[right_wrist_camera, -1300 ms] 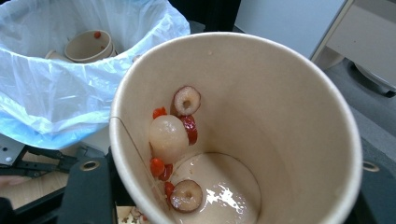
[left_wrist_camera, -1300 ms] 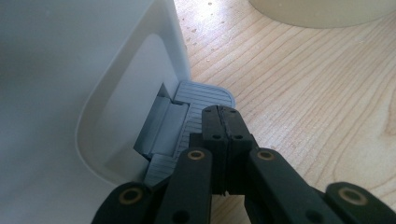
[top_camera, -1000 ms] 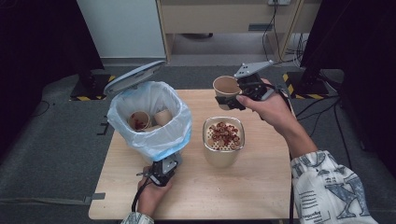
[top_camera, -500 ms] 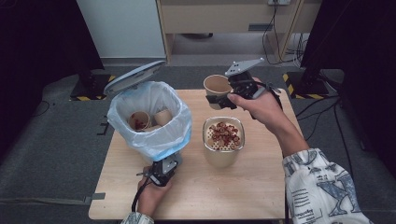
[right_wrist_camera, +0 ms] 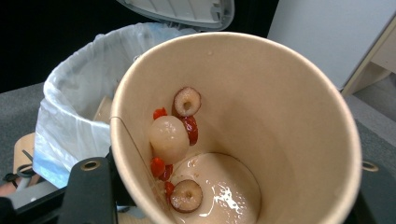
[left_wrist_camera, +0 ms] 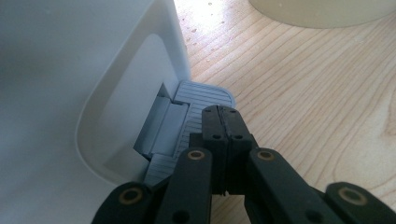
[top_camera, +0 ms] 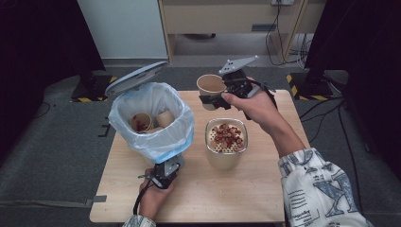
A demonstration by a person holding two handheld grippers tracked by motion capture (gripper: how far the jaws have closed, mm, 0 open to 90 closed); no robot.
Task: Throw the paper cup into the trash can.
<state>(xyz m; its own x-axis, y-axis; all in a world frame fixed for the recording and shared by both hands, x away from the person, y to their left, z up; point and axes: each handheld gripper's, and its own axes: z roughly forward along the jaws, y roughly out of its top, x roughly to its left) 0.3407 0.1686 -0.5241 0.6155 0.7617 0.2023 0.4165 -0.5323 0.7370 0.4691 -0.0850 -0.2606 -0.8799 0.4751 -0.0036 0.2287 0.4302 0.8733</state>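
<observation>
At the lower left of the high view, the left hand-held gripper (top_camera: 166, 171) pressed closed on the bin pedal (left_wrist_camera: 196, 100) — lid up. Right of centre, the right hand-held gripper (top_camera: 213, 100) clamped the paper cup (top_camera: 210, 86), raised above the bench (top_camera: 265, 189) beside the bin (top_camera: 150, 118).

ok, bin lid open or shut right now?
Open. The bin lid stands tilted up behind the bag-lined bin, its cups exposed, while the left gripper, jaws closed, presses on the pedal.
</observation>
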